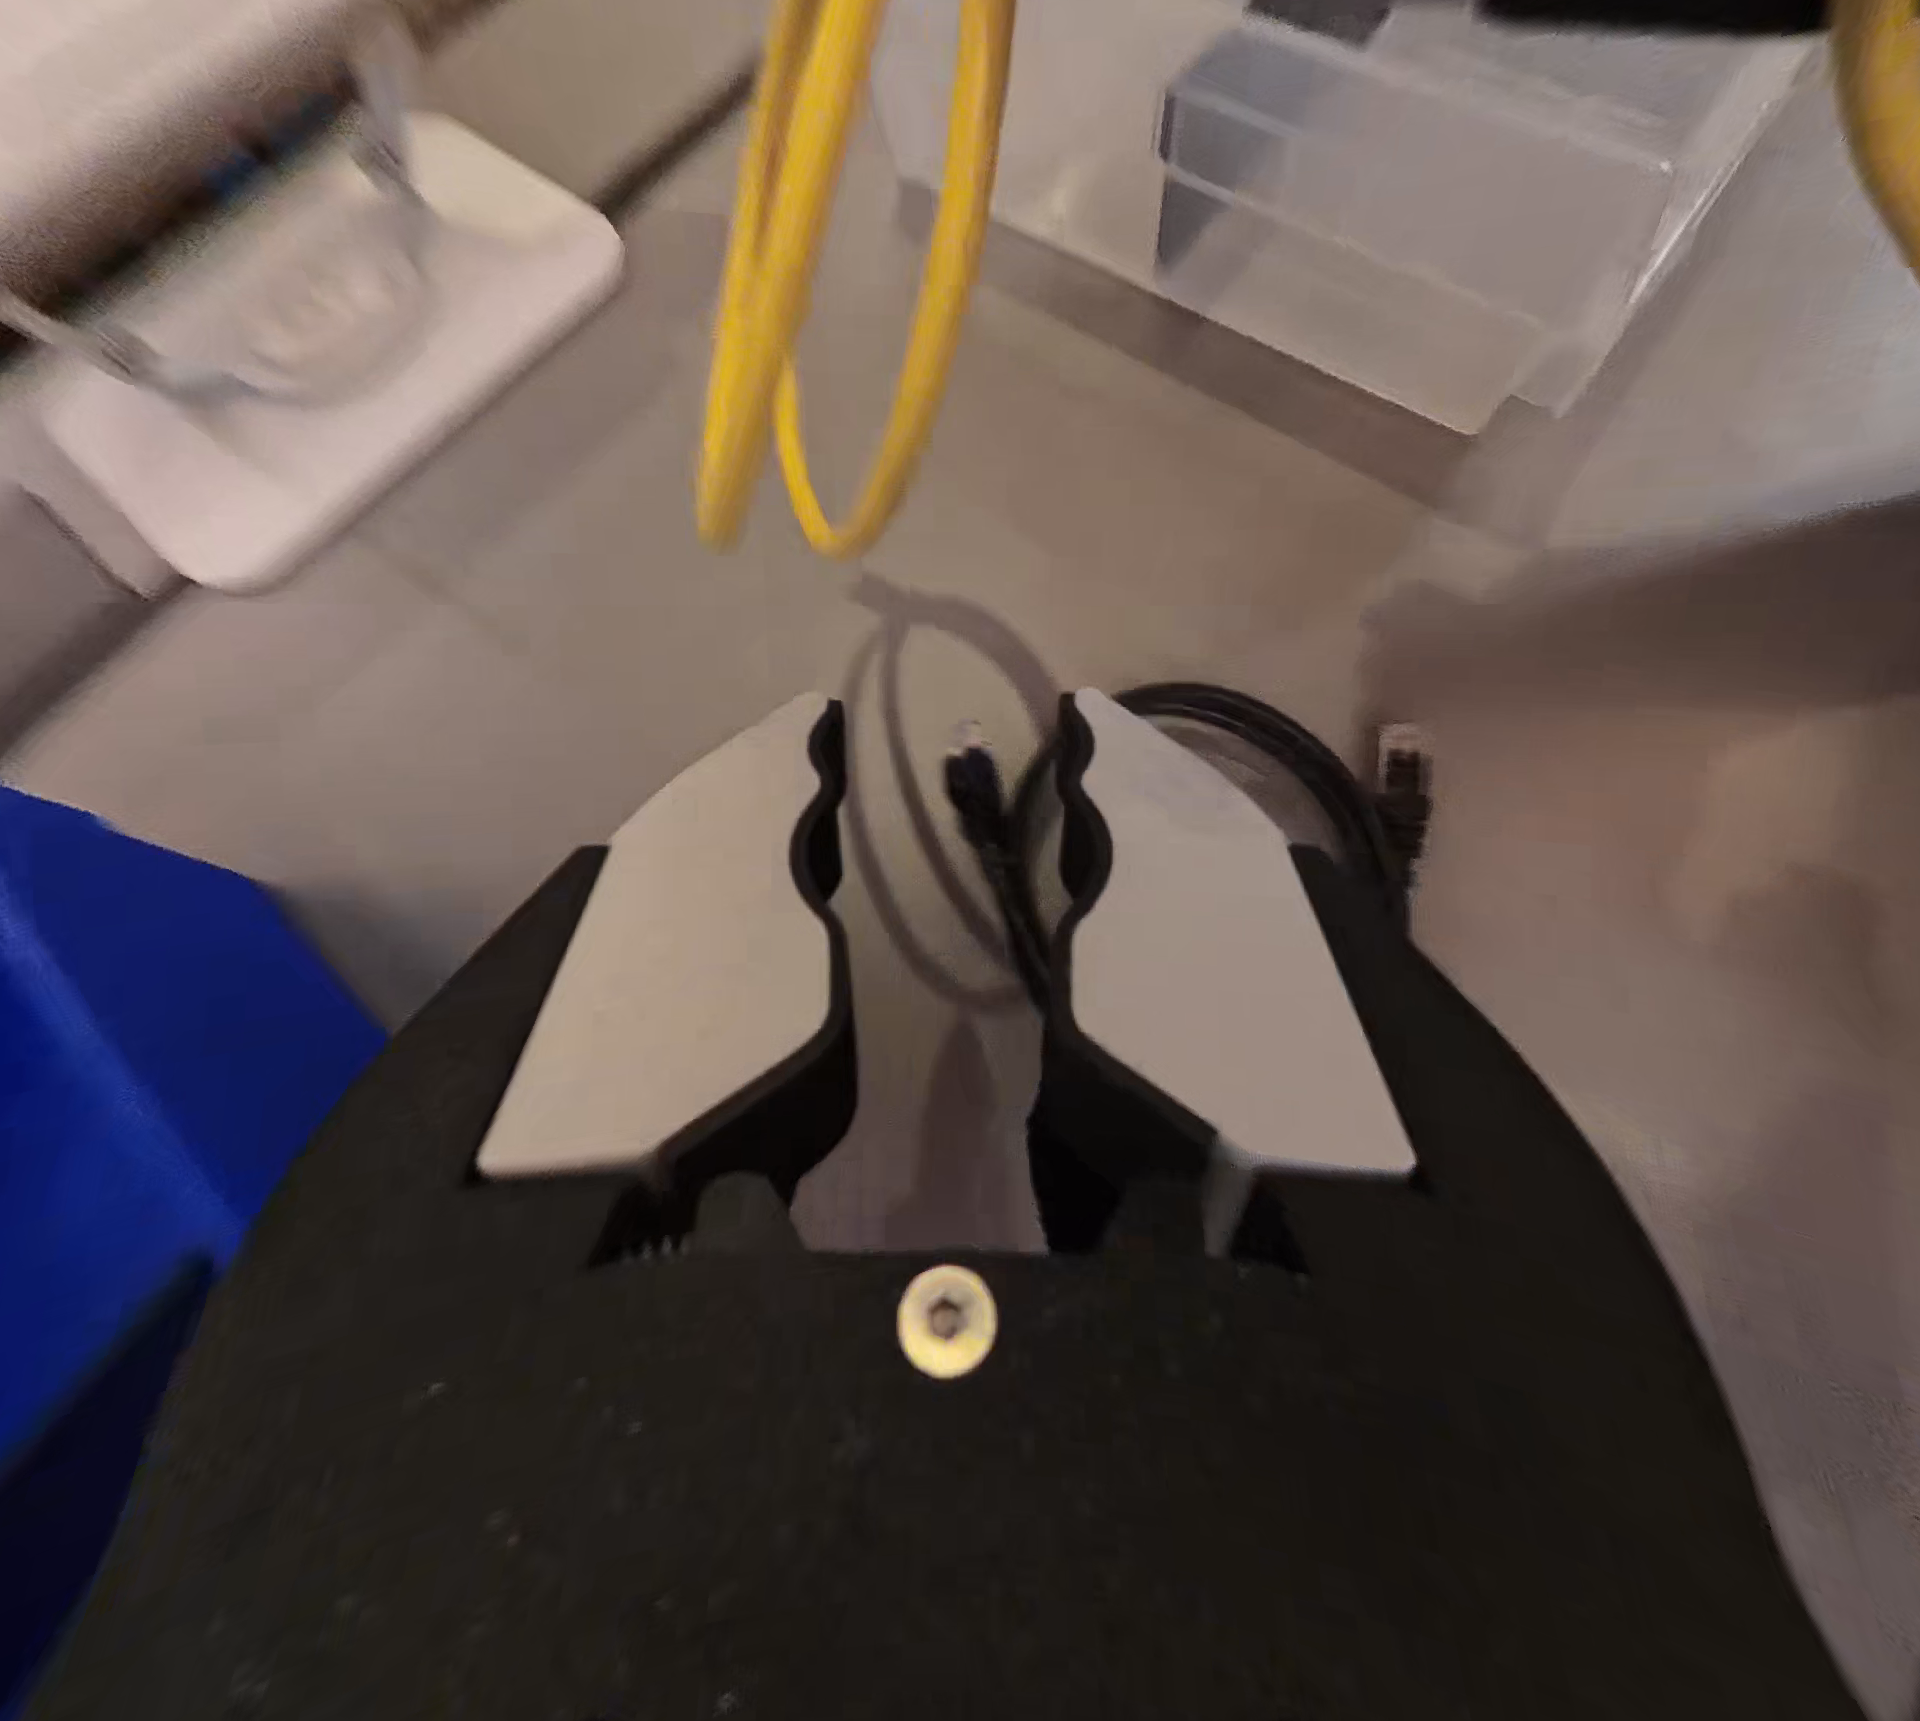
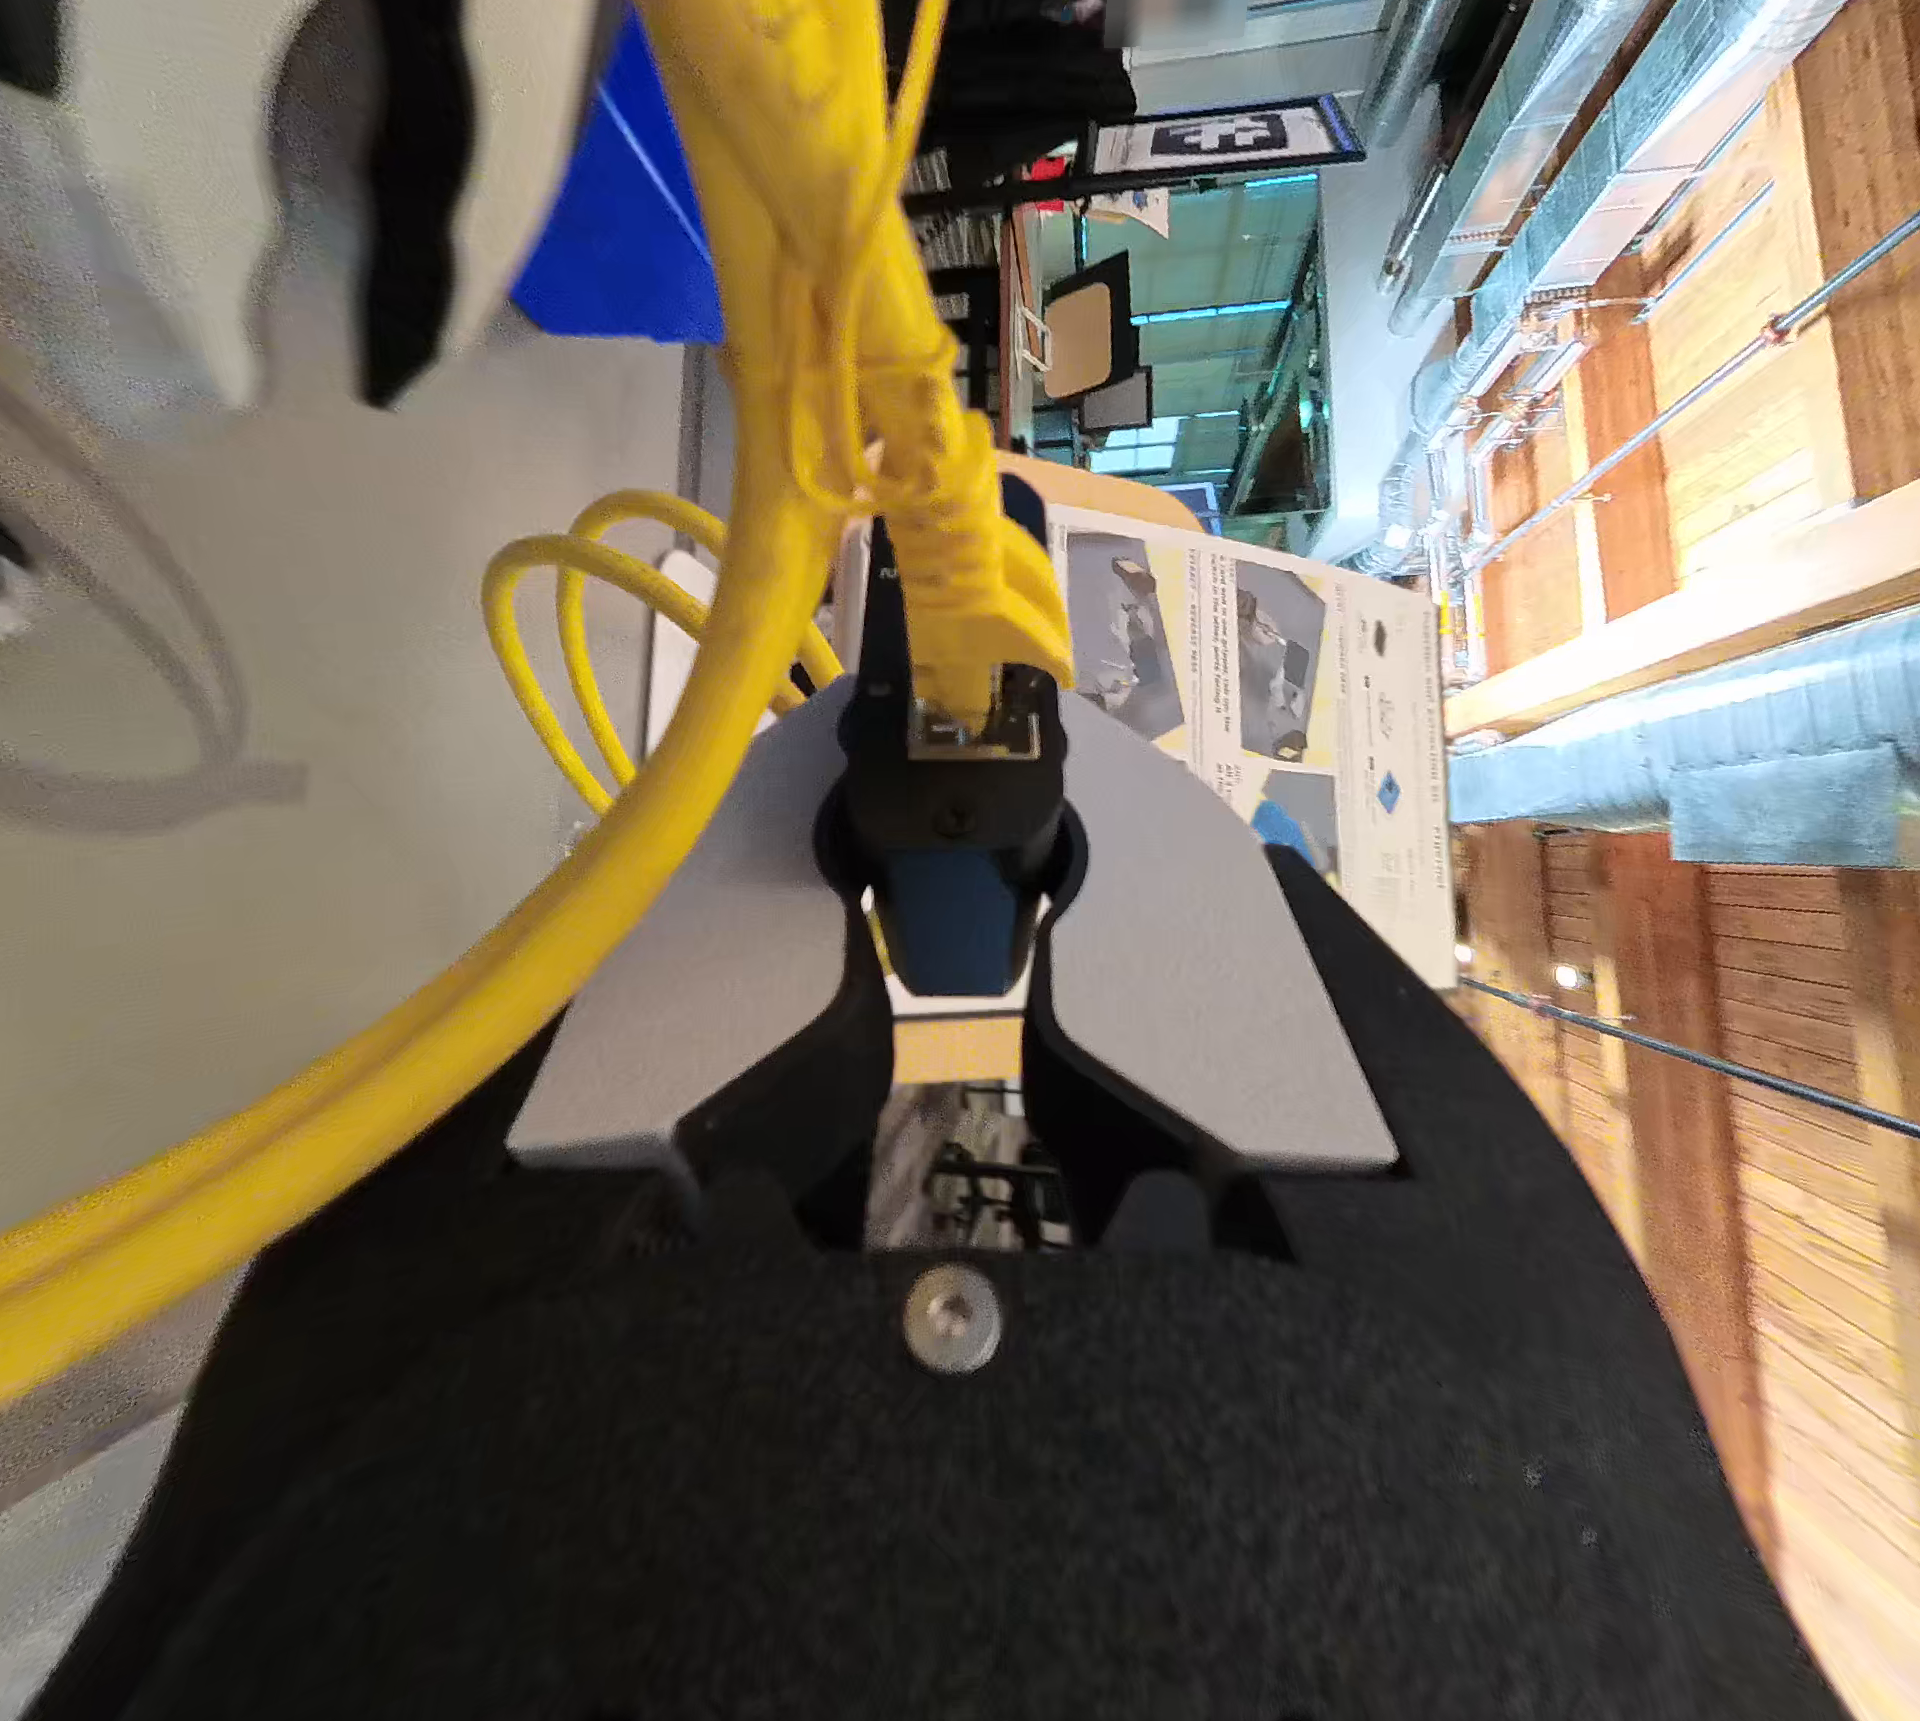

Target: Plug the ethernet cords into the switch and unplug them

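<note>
The right gripper (image 2: 956, 798) is closed on a small black and blue network switch (image 2: 951, 840), its two black pads pressing the switch's sides. A yellow ethernet cord's moulded plug (image 2: 951, 549) sits in the metal-rimmed port on the switch's front face, and the rest of that yellow ethernet cord (image 2: 582, 923) sweeps off to the lower left in a thick bundle, with further loops of it beside the gripper's left finger. Behind the switch stands a printed sheet with photographs (image 2: 1278, 674), and a blue box (image 2: 623, 217) shows to the upper left.

The left gripper (image 1: 951, 798) hangs over the pale grey table (image 1: 468, 684) with its fingers (image 1: 821, 798) parted and nothing pressed between them. Through the gap, lying on the table below, a thin grey cord loop (image 1: 914, 695) and a black cord's plug (image 1: 971, 788) can be seen; more of the coiled black ethernet cord (image 1: 1299, 757) lies just right of the right finger. Loops of the yellow cord dangle above, blurred. A clear plastic box (image 1: 1403, 217) sits at the upper right, a white square tray (image 1: 343, 383) at the left, and a blue container (image 1: 135, 996) at the lower left
</note>
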